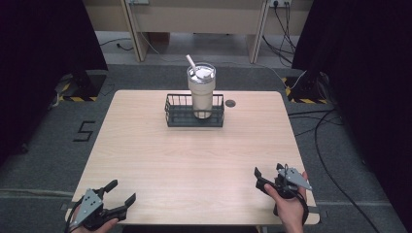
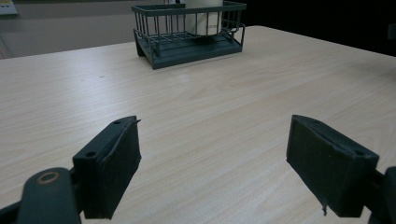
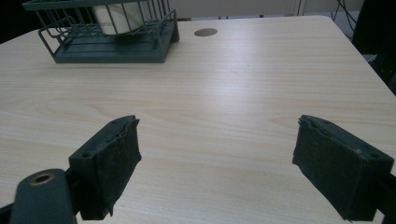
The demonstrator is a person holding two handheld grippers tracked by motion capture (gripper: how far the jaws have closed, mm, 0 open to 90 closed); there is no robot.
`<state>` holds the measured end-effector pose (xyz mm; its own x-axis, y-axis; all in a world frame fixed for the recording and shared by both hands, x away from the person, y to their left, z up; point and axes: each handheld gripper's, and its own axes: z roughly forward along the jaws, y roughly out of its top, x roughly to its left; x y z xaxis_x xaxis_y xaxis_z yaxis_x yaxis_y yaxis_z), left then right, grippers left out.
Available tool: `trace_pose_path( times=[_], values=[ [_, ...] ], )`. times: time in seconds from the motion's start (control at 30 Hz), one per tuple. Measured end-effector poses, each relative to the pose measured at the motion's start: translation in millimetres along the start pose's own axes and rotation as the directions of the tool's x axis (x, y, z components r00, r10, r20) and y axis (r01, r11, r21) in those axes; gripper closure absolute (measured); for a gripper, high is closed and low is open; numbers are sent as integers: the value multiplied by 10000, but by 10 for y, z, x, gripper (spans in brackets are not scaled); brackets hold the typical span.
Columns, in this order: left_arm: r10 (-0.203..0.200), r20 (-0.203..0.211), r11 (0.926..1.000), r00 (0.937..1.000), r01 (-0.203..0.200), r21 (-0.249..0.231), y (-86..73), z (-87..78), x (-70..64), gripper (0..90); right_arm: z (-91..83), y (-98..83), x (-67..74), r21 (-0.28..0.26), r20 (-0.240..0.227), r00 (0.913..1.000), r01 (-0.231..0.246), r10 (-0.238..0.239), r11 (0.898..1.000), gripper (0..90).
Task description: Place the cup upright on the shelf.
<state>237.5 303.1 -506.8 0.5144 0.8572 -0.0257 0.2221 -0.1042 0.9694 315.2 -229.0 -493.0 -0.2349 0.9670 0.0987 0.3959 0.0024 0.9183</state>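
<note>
- Tumbler (image 1: 201, 94): upright in the wire basket (image 1: 176, 115) at the bench's (image 1: 194, 160) far middle; its top is cut off in both gripper views.
- Left hand-held gripper (image 1: 122, 193) and right hand-held gripper (image 1: 268, 172): jaws wide, empty, near edge, well apart from the basket.

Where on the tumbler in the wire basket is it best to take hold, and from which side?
Probably the tumbler body above the basket rim, below the lid: it stands upright and the wires shield its lower part. Coming level from the person's side with open tongs keeps clear of the straw.
</note>
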Motion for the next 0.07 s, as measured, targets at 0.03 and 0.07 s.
trace_pose_path(
  times=[0.03,0.07],
  values=[
    [-5,-4,10000,10000,5,-21,1,3,0,169,-4,-3,-4,9,18,10000,-1,1,10000,147],
    [0,-12,10000,10000,0,-21,4,4,0,168,-7,-2,-9,28,1,10000,29,-29,10000,147]
  ],
)
